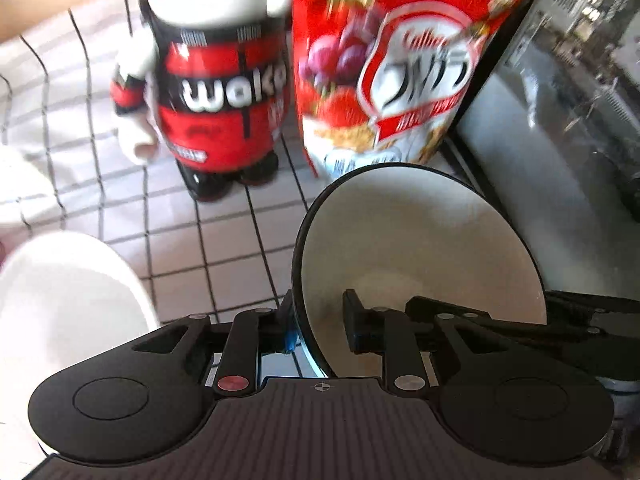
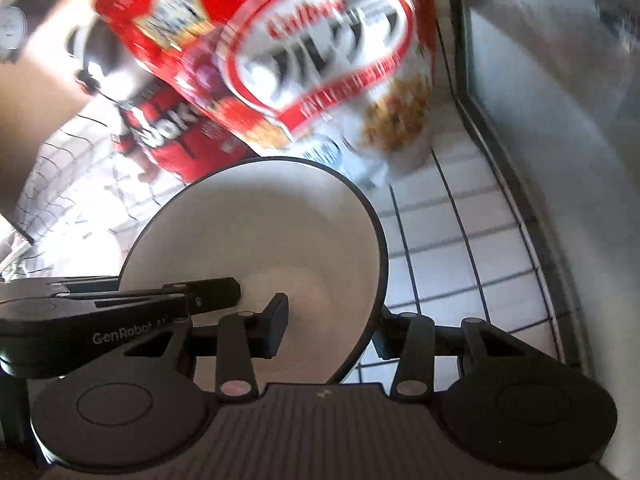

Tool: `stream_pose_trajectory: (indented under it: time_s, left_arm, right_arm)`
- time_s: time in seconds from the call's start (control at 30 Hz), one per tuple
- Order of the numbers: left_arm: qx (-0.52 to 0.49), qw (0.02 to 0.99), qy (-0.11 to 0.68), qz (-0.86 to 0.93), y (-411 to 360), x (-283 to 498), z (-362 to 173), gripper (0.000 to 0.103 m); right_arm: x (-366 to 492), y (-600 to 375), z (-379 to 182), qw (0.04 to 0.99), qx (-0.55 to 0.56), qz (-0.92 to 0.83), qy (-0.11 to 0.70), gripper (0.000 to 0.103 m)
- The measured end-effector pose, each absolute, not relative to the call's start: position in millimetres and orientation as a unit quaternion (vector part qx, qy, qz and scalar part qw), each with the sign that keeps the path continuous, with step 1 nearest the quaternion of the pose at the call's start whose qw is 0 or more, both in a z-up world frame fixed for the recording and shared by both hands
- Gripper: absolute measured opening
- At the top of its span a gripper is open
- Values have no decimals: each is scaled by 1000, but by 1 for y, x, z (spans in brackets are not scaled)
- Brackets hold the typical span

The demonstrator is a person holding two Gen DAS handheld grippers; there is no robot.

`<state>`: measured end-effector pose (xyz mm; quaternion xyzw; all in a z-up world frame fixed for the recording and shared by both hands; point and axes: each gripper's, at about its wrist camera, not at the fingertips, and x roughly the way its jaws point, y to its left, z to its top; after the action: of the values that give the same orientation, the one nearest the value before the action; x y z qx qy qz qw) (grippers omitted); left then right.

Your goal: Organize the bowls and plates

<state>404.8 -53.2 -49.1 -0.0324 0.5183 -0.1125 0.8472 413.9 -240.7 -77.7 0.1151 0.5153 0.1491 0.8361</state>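
Note:
A bowl (image 1: 416, 240), white inside with a dark rim and dark outside, is held above the white tiled counter (image 1: 224, 248). My left gripper (image 1: 320, 320) is shut on its left rim, one finger inside and one outside. My right gripper (image 2: 332, 320) is shut on the same bowl (image 2: 256, 232) at its right rim. The left gripper's body also shows in the right wrist view at the lower left. A white plate or bowl (image 1: 68, 300) lies at the lower left in the left wrist view; its shape is blurred.
A red cereal bag (image 1: 396, 68) and a red-and-black figure bottle (image 1: 216, 92) stand just behind the bowl. A checked cloth (image 1: 52, 100) lies at the left. A steel sink or appliance (image 1: 560, 160) borders the counter on the right.

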Motion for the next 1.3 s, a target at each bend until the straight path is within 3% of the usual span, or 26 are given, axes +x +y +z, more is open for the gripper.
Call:
stream_pose_trajectory:
  time_s: [0.43,0.9,1.3]
  left_arm:
    - [-8,860,495,-127,-59,321,6,26]
    - [8,820,557,-133,-69,267,-52,26]
    - [-15,811,567,-145,-57,262,-54,22]
  right_arm:
    - [337,-246,-11,866,52,185,461,44]
    - [285,-260,-65,816,26,216,536,44]
    - [287,-266,-71,806,63,214,548,44]
